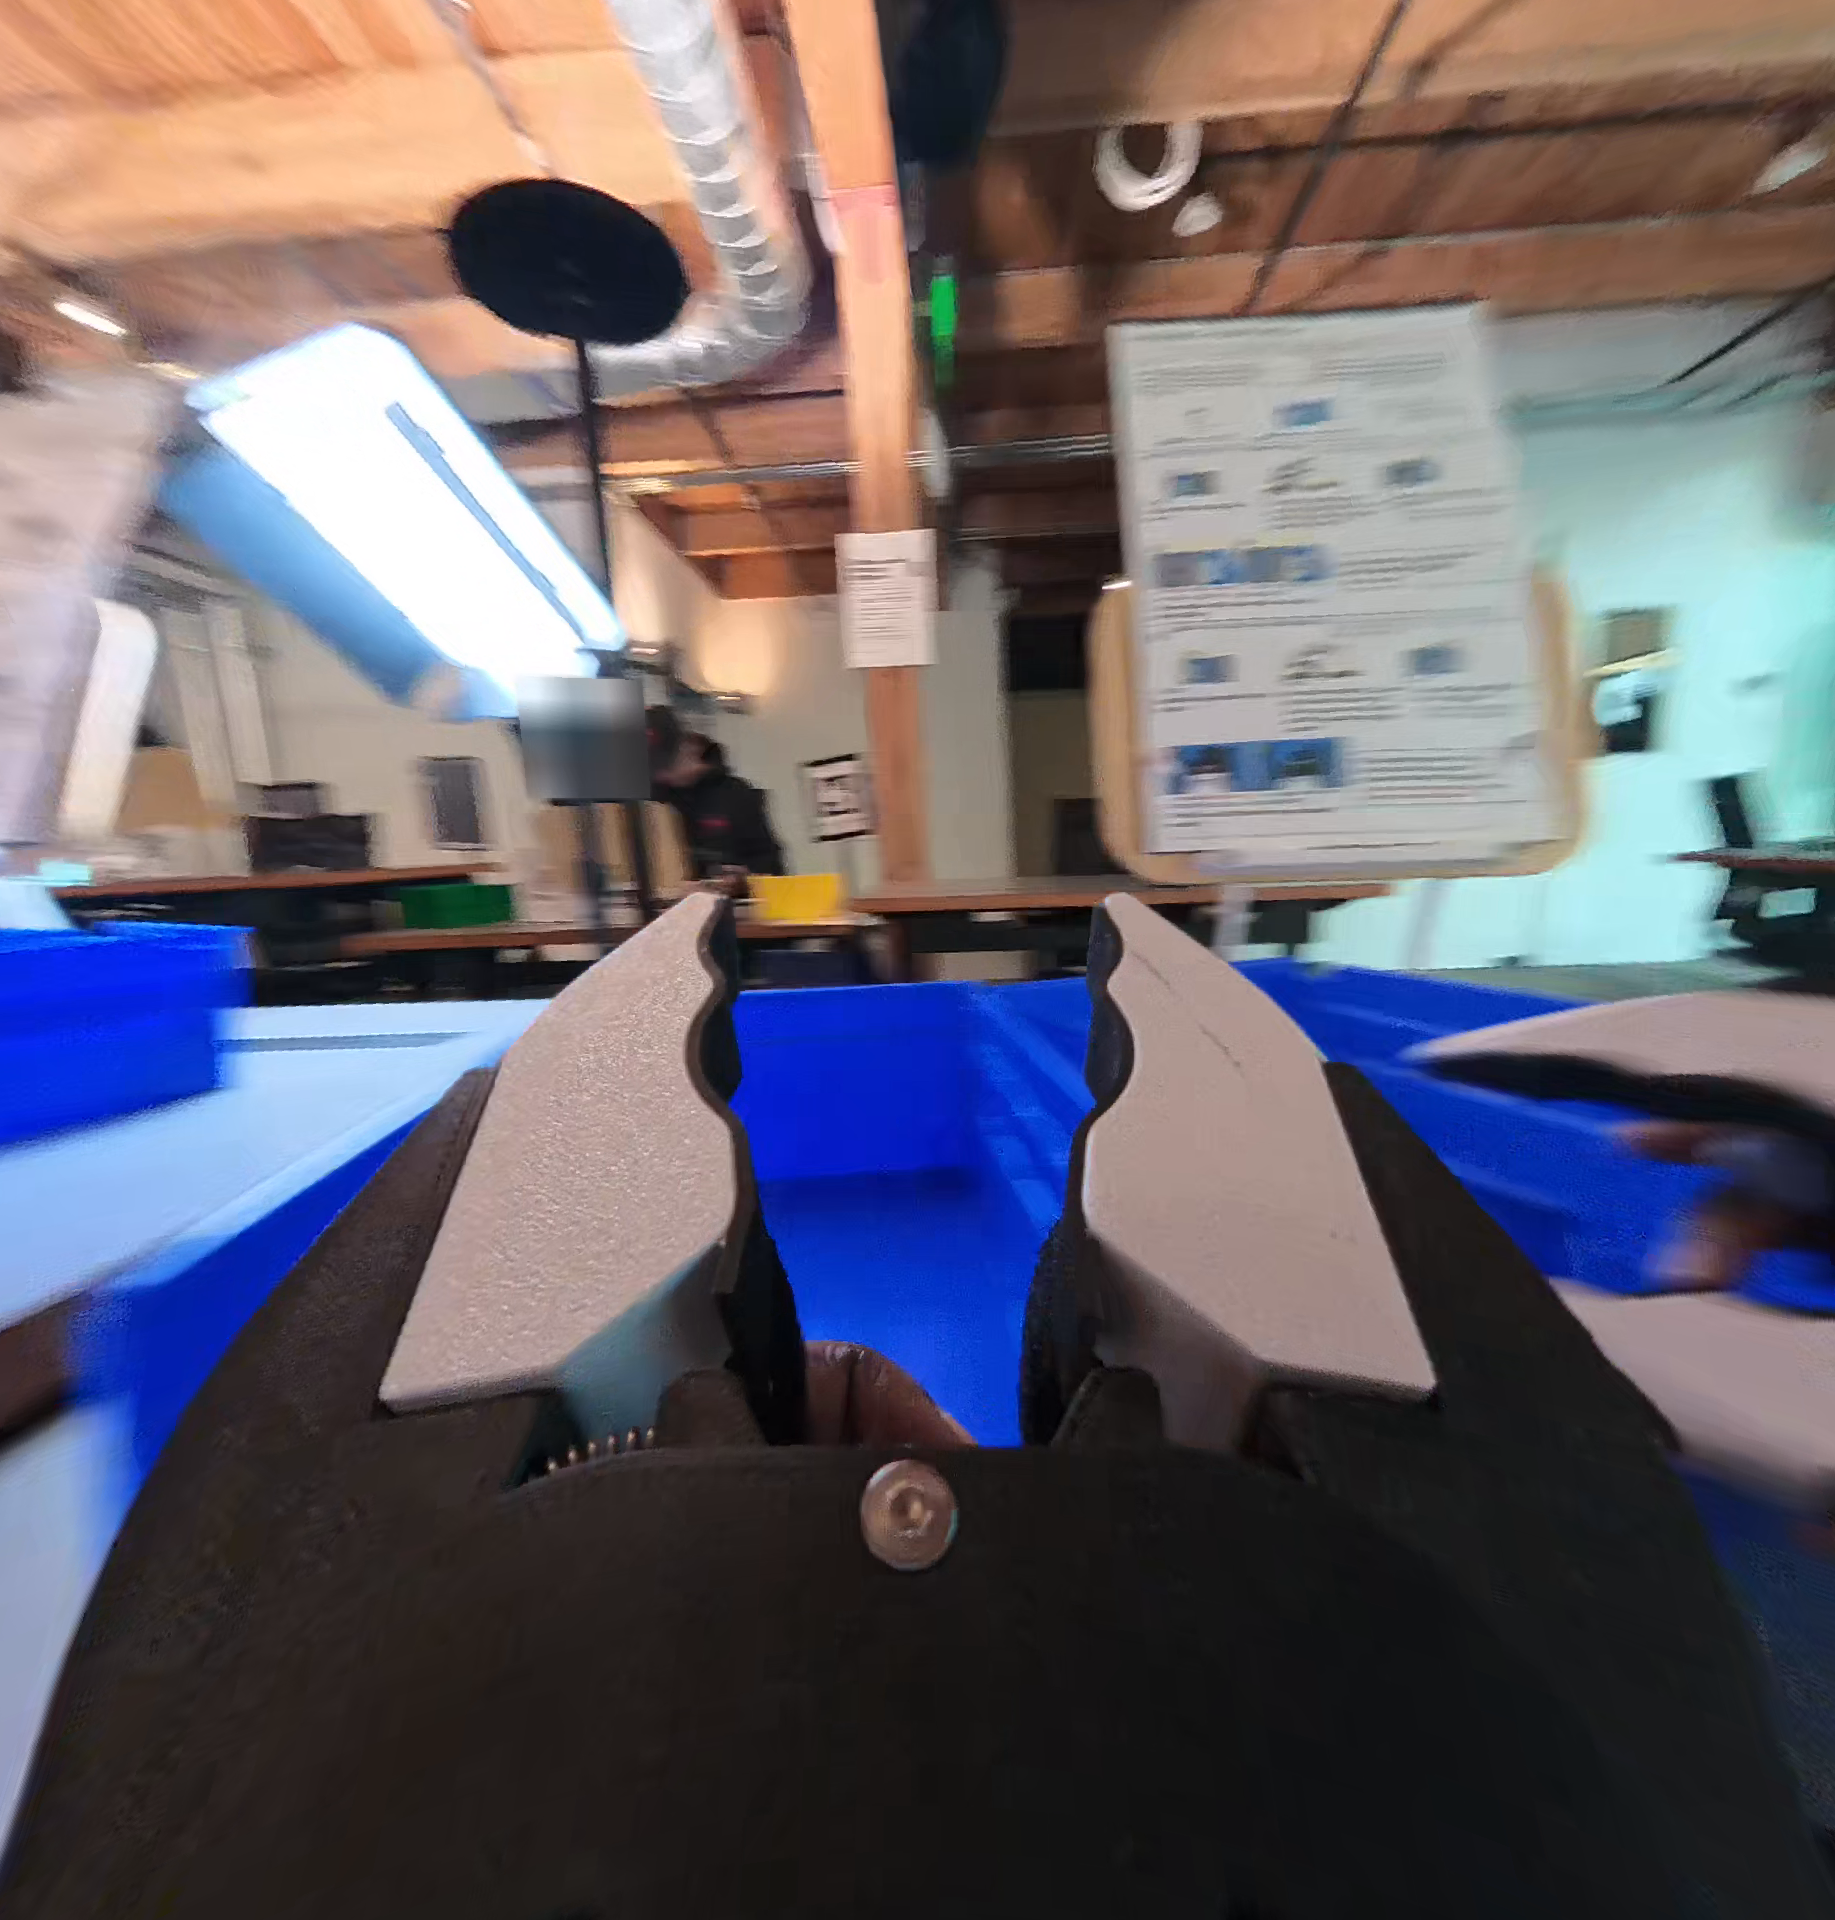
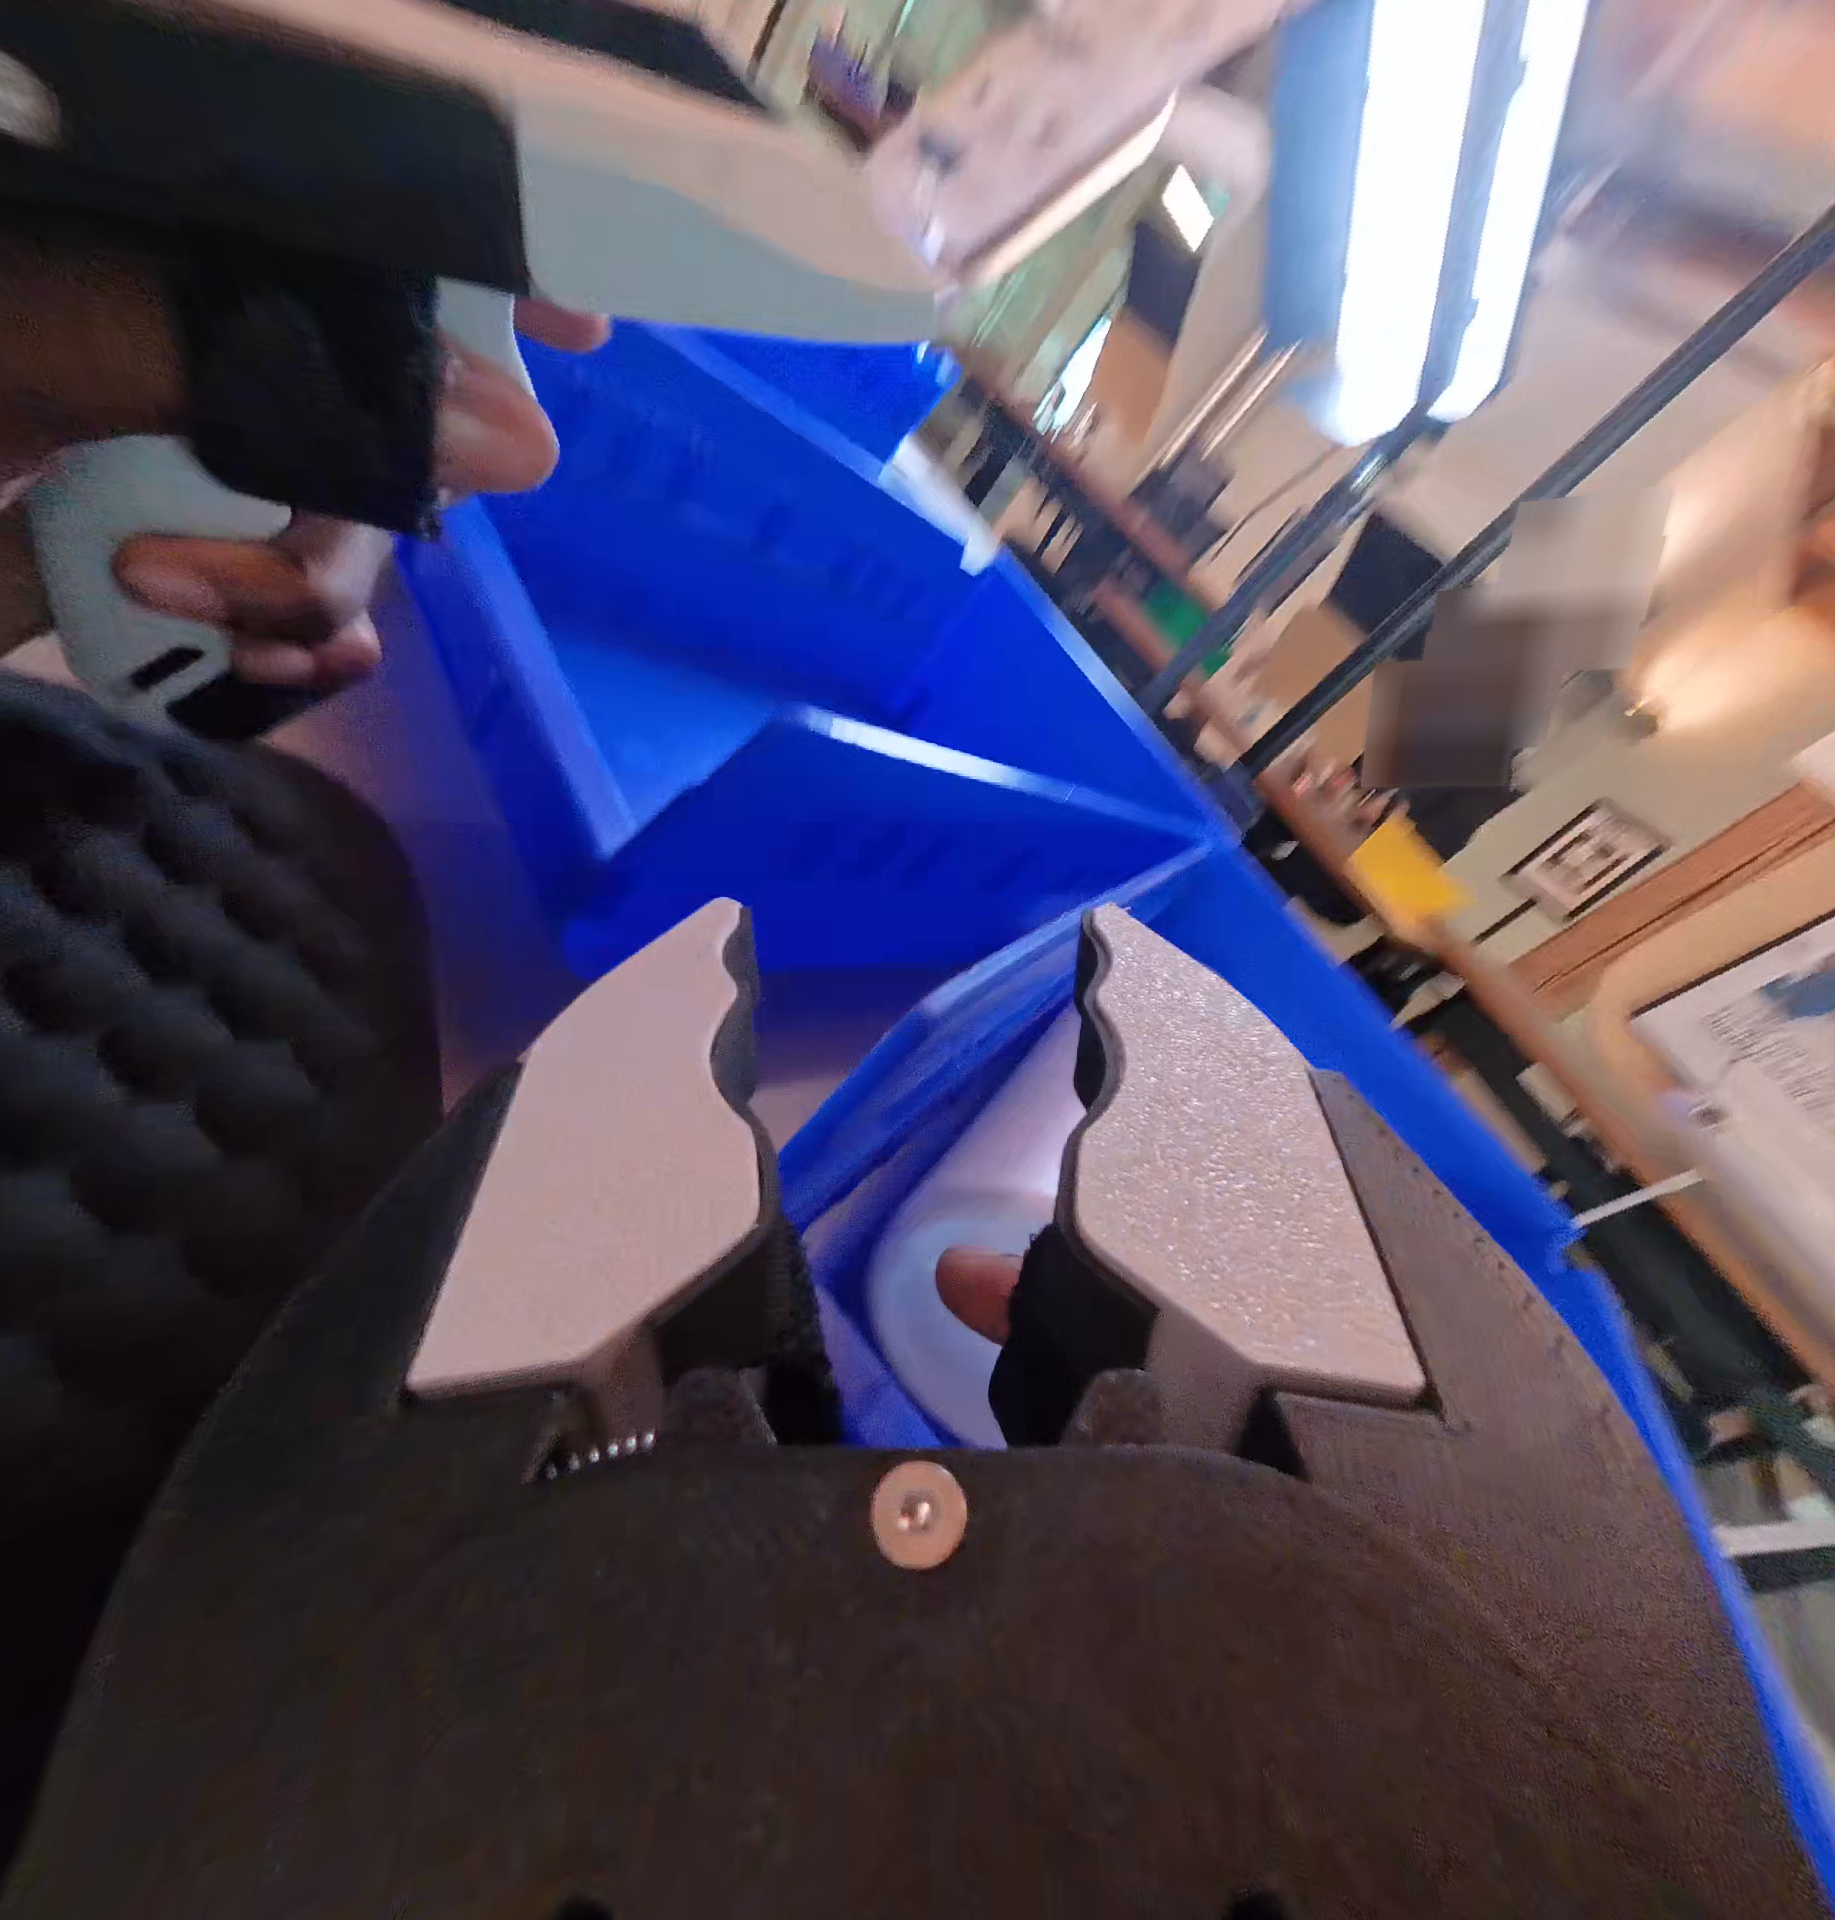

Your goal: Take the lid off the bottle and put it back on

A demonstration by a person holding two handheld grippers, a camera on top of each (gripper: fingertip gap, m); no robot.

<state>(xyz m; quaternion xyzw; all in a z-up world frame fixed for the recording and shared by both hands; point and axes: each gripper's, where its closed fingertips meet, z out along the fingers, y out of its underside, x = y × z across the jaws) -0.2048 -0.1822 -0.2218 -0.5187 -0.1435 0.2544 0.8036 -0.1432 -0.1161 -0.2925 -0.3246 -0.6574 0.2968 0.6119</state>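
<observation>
1. your left gripper (image 1: 911, 925) has its jaws standing wide apart with nothing between them; it is level, above a blue bin (image 1: 861, 1091).
2. through the gap in the left wrist view you see only the bin's bare inner wall and floor. no bottle or lid can be made out in that view.
3. your right gripper (image 2: 918, 935) is also spread wide and grips nothing. the view is strongly tilted and blurred.
4. below and between the right fingers (image 2: 1204, 1164) a white cylindrical object (image 2: 954, 1226) lies inside a blue bin (image 2: 1297, 997), close against that bin's near wall. it may be the bottle; blur prevents confirming this, and whether a lid is on it cannot be told.
5. a fingertip in a black fingerless glove (image 2: 980, 1294) shows in front of the white object, just beside the inner side of the right finger.
6. a second blue bin (image 2: 788, 582) stands just beyond, sharing an edge with the first; its visible interior is bare.
7. in the right wrist view's upper left, your left hand (image 2: 300, 416), gloved in black, holds the other gripper's grey handle over that second bin's near edge.
8. in the left wrist view the right gripper appears, blurred, at the right edge above the bin rim.
9. a white desk (image 1: 113, 1195) carries the bins; another blue bin (image 1: 82, 1029) sits toward its far left edge.
10. a poster board (image 1: 1328, 582) stands beyond the desk's far edge.
</observation>
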